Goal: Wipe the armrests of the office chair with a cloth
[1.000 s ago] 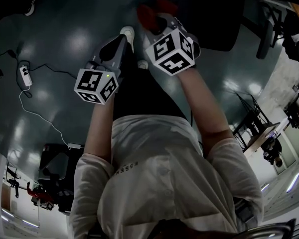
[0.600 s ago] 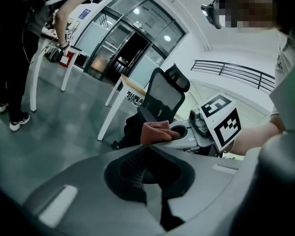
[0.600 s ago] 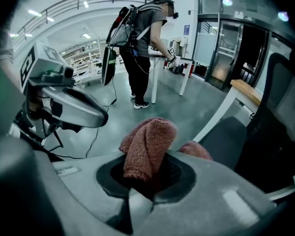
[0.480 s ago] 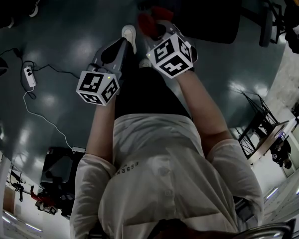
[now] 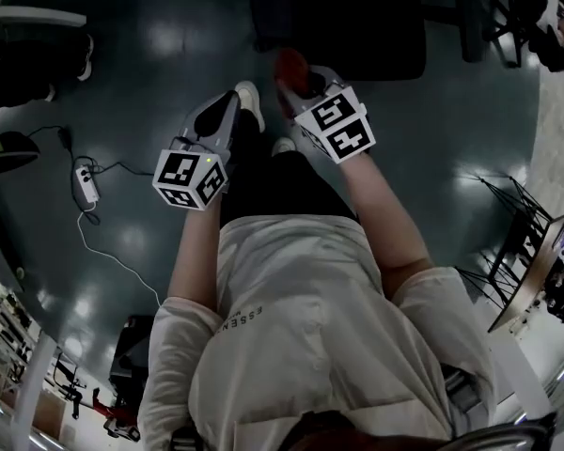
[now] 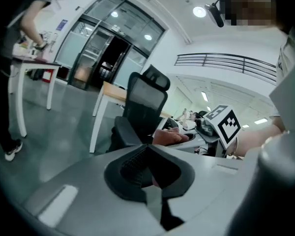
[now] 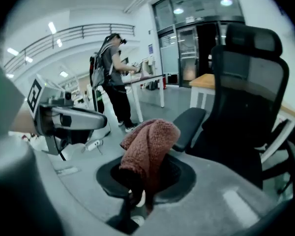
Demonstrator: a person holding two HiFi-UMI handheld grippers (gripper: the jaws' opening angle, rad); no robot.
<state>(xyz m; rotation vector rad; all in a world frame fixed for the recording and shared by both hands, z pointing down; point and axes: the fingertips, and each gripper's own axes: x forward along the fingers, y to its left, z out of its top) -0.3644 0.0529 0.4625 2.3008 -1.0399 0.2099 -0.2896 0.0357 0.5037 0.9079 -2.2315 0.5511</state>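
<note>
Standing before the chair (image 5: pixel 338 17), the person points both grippers at it from just short of its seat. The right gripper (image 7: pixel 132 200) has its jaws clenched on a red cloth (image 7: pixel 150 146), which bunches up above them. In the right gripper view the cloth sits in front of the chair's near armrest (image 7: pixel 187 122), apart from it, with the tall black backrest to its right. The left gripper (image 6: pixel 154 193) is beside the right one, a little farther from the chair. Its jaws are pressed together with nothing between them. In its view the chair stands ahead, with the cloth's tip and the right gripper's marker cube (image 6: pixel 226 124) to the chair's right. A wooden-topped table (image 6: pixel 113 90) stands behind the chair. On the floor (image 5: pixel 169 83), well to the chair's left in the head view, lies a power strip (image 5: pixel 85 184).
</note>
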